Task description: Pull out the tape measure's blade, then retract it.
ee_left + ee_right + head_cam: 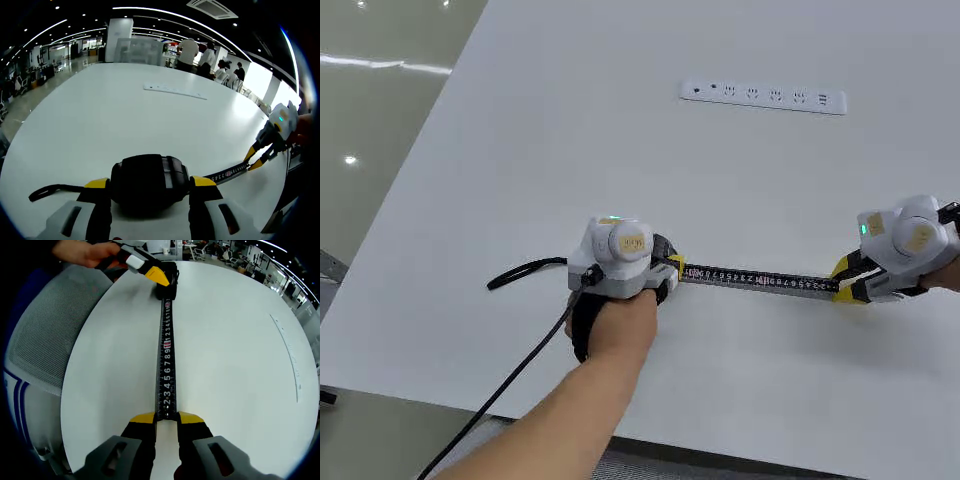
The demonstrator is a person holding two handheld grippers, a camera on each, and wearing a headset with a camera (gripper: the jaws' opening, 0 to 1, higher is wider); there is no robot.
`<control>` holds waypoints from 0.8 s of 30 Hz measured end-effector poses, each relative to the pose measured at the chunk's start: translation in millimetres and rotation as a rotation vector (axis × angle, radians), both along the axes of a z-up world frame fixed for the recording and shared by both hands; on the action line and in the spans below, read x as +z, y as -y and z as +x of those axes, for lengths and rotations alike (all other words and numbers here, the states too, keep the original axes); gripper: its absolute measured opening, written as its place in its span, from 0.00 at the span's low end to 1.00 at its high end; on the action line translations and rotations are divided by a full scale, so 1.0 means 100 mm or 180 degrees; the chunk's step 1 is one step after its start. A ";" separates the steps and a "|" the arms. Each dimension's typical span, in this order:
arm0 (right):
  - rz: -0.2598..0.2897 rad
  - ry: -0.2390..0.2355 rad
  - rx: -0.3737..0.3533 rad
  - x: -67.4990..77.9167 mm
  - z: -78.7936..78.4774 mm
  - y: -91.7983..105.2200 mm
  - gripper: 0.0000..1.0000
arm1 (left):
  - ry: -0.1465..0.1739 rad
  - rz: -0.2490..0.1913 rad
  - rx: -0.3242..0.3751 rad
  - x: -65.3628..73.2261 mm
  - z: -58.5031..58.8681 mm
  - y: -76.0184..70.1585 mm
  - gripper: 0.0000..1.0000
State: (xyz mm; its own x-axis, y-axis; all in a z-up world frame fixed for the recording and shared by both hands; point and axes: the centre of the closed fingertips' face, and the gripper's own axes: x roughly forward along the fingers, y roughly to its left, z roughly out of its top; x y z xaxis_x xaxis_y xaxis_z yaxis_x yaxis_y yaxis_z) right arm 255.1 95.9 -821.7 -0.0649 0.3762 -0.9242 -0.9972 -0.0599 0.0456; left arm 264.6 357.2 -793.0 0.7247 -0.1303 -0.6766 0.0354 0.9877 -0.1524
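1. Black, ribbed tape measure case (150, 172) sits on the white table (620, 130), left of centre and close to the near edge. A black wrist strap (525, 270) trails off to its left.
2. The jaws of the left gripper (668, 275) are clamped on the case, one yellow tip on each side. A hand grips it from the near side. Its black cable (510, 385) runs off over the near edge.
3. The blade (760, 281) is pulled out, running straight right from the case and low over the table. Can't tell if it touches. Dark face, white numerals, a few red marks.
4. The jaws of the right gripper (844, 282) are almost together, pinching the blade's free end between the yellow tips.
5. A white power strip (763, 96) lies on the far side of the table, well apart from the tape.
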 end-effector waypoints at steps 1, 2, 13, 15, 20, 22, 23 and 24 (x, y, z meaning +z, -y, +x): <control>0.0004 0.0002 -0.0004 0.00 0.00 0.00 0.12 | 0.0000 -0.0002 0.0004 0.00 0.00 0.00 0.58; 0.0007 0.0005 -0.0007 0.00 0.00 0.00 0.12 | 0.0002 0.0000 -0.0003 0.00 0.00 0.00 0.58; 0.0072 0.0014 -0.0023 -0.01 0.00 -0.08 0.12 | 0.0004 -0.0024 -0.0031 0.00 0.00 -0.01 0.56; 0.0073 0.0012 -0.0015 0.00 0.00 -0.09 0.12 | 0.0005 -0.0031 -0.0034 0.00 -0.01 -0.01 0.56; 0.0103 -0.0002 -0.0021 0.00 0.01 -0.14 0.12 | 0.0017 -0.0059 -0.0037 0.01 -0.01 -0.01 0.56; 0.0117 -0.0003 -0.0026 0.00 0.01 -0.16 0.12 | 0.0016 -0.0067 -0.0037 0.01 -0.01 -0.01 0.56; 0.0127 -0.0001 -0.0027 0.00 0.02 -0.17 0.12 | 0.0014 -0.0071 -0.0037 0.01 -0.01 -0.01 0.56; 0.0133 -0.0002 -0.0025 0.00 0.01 -0.19 0.12 | 0.0012 -0.0073 -0.0038 0.01 -0.01 -0.01 0.56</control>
